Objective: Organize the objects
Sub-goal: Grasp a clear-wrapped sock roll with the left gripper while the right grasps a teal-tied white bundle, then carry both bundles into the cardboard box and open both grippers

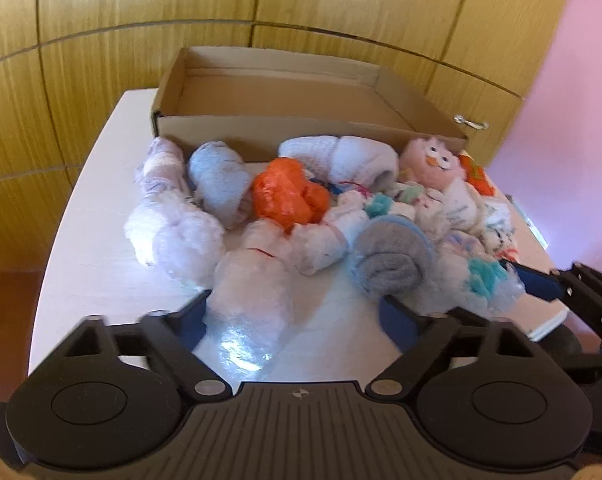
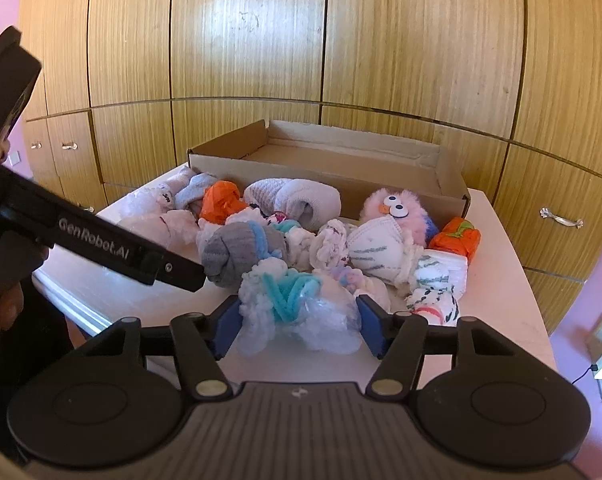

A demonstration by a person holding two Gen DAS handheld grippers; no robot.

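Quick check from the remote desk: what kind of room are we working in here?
Probably a bedroom or dressing room in a home. Floor-to-ceiling wooden wardrobe doors with metal handles fill the background, the walls are pink, and rolled socks lie heaped on the white table beside a cardboard box.

A pale, glossy tabletop [image 2: 497, 280] carries an open brown cardboard box [image 2: 453, 184] at its far side; before it lies a heap of rolled socks and plastic-wrapped bundles [image 2: 301, 248], apparently touching the box.
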